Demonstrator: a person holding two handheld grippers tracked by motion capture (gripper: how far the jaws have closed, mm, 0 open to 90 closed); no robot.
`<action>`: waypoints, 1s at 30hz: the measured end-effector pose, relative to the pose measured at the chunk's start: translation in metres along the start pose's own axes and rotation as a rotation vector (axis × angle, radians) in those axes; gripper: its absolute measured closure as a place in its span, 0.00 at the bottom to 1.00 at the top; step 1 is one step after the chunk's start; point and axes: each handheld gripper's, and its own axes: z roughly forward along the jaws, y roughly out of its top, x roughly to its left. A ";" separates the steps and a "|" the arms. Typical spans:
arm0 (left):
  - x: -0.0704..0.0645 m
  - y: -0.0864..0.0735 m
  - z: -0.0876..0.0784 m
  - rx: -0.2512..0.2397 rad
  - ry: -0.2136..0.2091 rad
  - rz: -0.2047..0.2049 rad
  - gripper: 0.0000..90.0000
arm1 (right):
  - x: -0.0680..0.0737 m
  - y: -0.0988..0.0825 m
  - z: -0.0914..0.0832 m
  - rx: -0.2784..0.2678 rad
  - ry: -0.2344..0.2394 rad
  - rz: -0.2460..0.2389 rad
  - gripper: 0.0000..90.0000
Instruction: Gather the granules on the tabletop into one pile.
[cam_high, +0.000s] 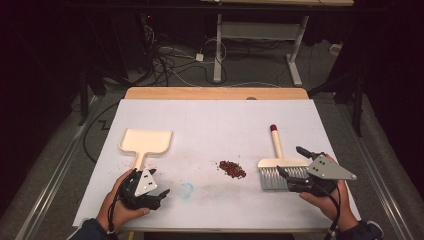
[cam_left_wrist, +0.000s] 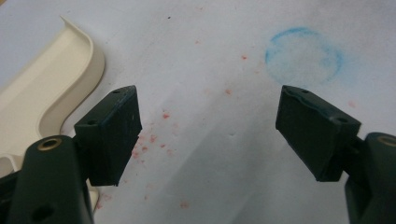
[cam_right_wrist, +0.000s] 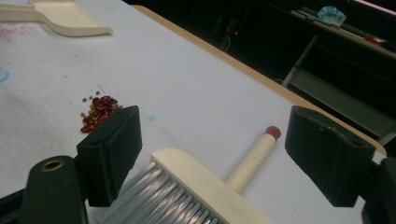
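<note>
So the whole thing sits on a big white paper-covered table (cam_high: 215, 125) with a wooden edge at the far side. Biggest item is the cream plastic dustpan (cam_high: 146, 142), lying flat on the left with its handle pointing back toward the person. Looks light and rigid, probably slides easily on the paper, so I'd grab the narrow handle. The left gripper (cam_high: 159, 196) sits just beside that handle, jaws spread wide with nothing between them.

Over on the right is the cream hand brush with grey bristles and a red-tipped handle (cam_high: 276, 162). Bristles are soft and will just splay, so take the stiff handle or head. The right gripper (cam_high: 291, 162) hovers at the bristle end, jaws wide apart too, not clamping anything.

Between them is a small pile of dark red beans (cam_high: 232, 169), loose and likely to scatter.
</note>
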 end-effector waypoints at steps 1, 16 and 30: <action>0.000 0.000 0.000 -0.002 -0.001 0.001 0.24 | 0.001 -0.001 0.000 -0.001 0.005 -0.005 0.21; 0.000 0.002 0.001 -0.009 -0.004 -0.005 0.24 | 0.013 -0.034 -0.004 0.012 0.014 -0.003 0.19; -0.003 0.003 -0.002 -0.026 0.008 0.008 0.24 | 0.029 -0.050 -0.004 0.055 0.087 -0.008 0.19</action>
